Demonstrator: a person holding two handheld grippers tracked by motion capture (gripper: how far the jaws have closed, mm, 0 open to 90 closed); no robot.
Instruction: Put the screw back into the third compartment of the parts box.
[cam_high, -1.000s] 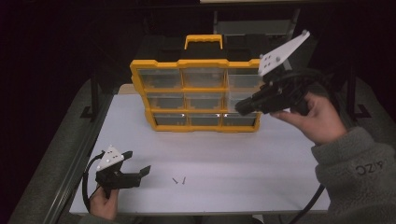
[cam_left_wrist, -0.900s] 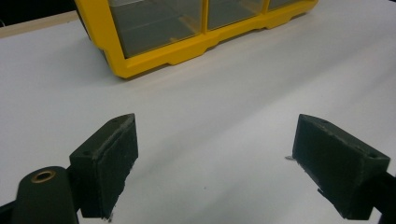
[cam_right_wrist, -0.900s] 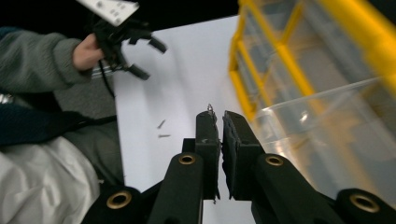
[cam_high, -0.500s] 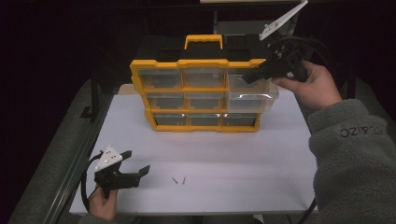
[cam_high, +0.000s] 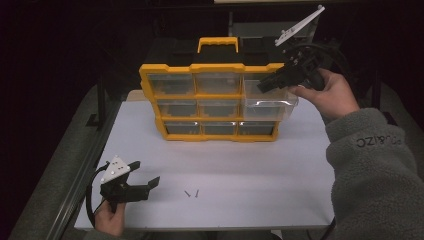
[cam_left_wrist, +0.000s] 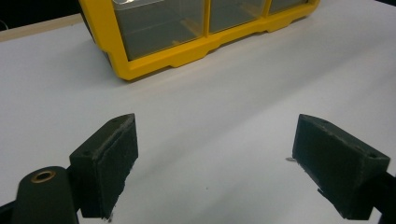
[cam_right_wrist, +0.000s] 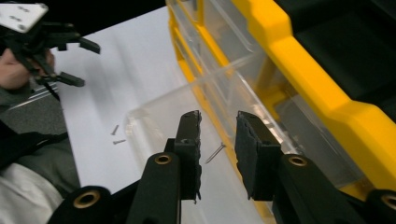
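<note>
Your left gripper (cam_high: 146, 172) has not moved over the last second. It rests low at the near left corner of the white table (cam_high: 260, 170). Its jaws are spread wide, with nothing between them but bare tabletop, as the left gripper view (cam_left_wrist: 215, 158) shows. Just to its right two small nails (cam_high: 192, 193) lie loose on the table, well short of the yellow organizer (cam_high: 197, 97).

The change is on the right. A second ago your right gripper (cam_high: 261, 86) hung in front of the organizer's right side. It has since swung up and in, and it now sits over the clear drawer (cam_high: 270, 105), which stands pulled out of the right-hand column. In the right gripper view its jaws (cam_right_wrist: 218, 122) are nearly together with a narrow gap between them, and they grip nothing. A single nail (cam_right_wrist: 215, 152) shows below that gap, inside the drawer's clear walls (cam_right_wrist: 159, 107). You cannot tell whether it is dropping or already lying on the drawer floor.

Judging from that, one nail has reached the drawer, and the two on the table are what you fetch next.
</note>
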